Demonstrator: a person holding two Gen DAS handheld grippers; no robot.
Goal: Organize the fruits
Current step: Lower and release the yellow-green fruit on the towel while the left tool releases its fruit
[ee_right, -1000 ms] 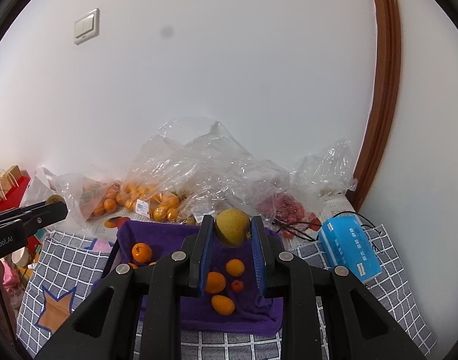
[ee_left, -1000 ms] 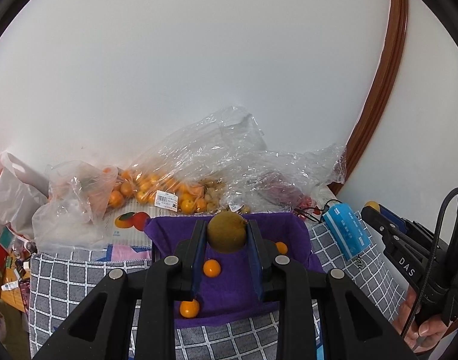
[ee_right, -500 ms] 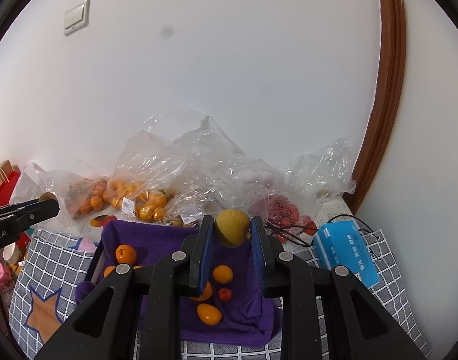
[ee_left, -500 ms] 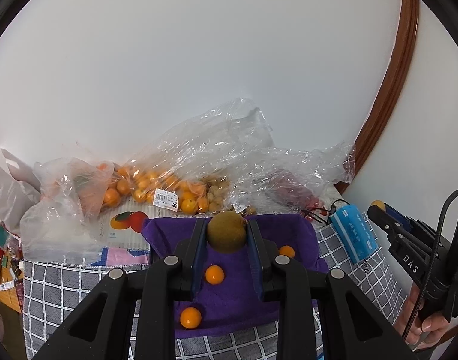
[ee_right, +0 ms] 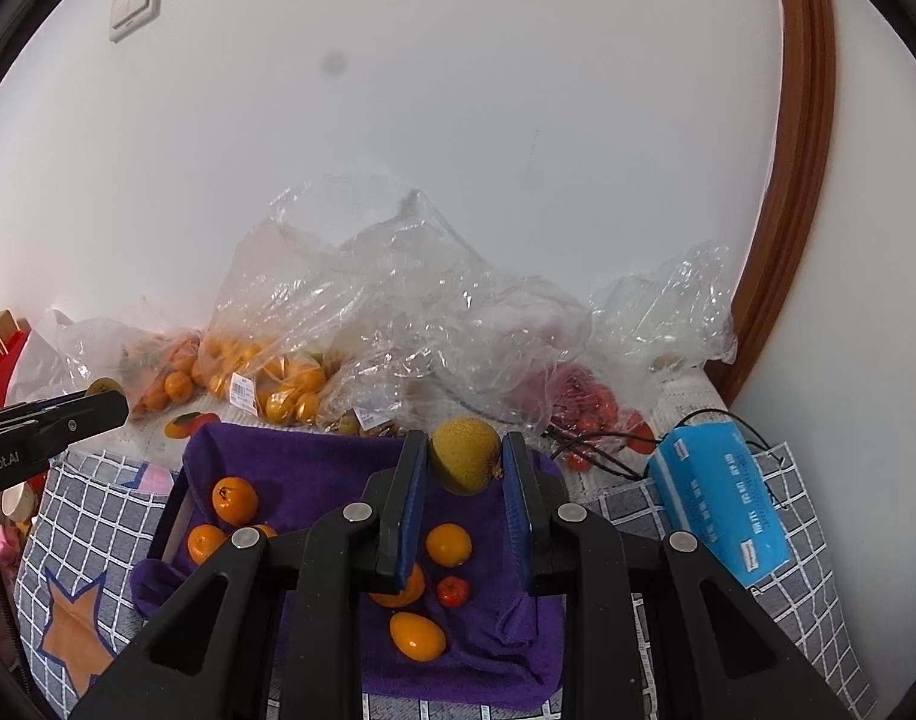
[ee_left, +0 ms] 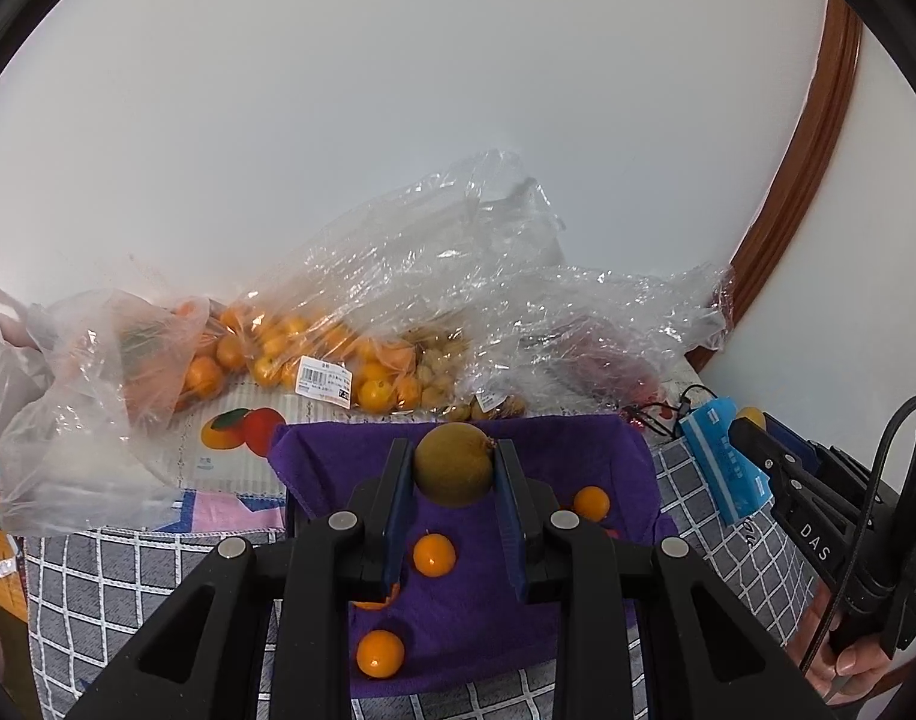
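Note:
My left gripper (ee_left: 453,455) is shut on a round brown-yellow fruit (ee_left: 453,474), held above the purple cloth (ee_left: 350,456) that lines a tray. Small oranges (ee_left: 434,554) lie on that cloth below it. My right gripper (ee_right: 465,447) is shut on a second yellow-brown fruit (ee_right: 463,468) above the same purple cloth (ee_right: 314,468), where several oranges (ee_right: 449,545) and a small red fruit (ee_right: 453,591) lie. In each wrist view the other gripper shows at the frame's side: the right one (ee_left: 757,435) and the left one (ee_right: 101,399).
Clear plastic bags of oranges (ee_left: 314,360) and red fruit (ee_right: 583,402) are heaped against the white wall behind the tray. A blue tissue pack (ee_right: 721,498) lies on the checked tablecloth (ee_left: 128,576) at the right. A hand (ee_left: 847,666) grips the right tool's handle.
Both grippers have come down and forward toward the purple cloth, each still holding its fruit. The bags and cloth now sit higher and larger in both views.

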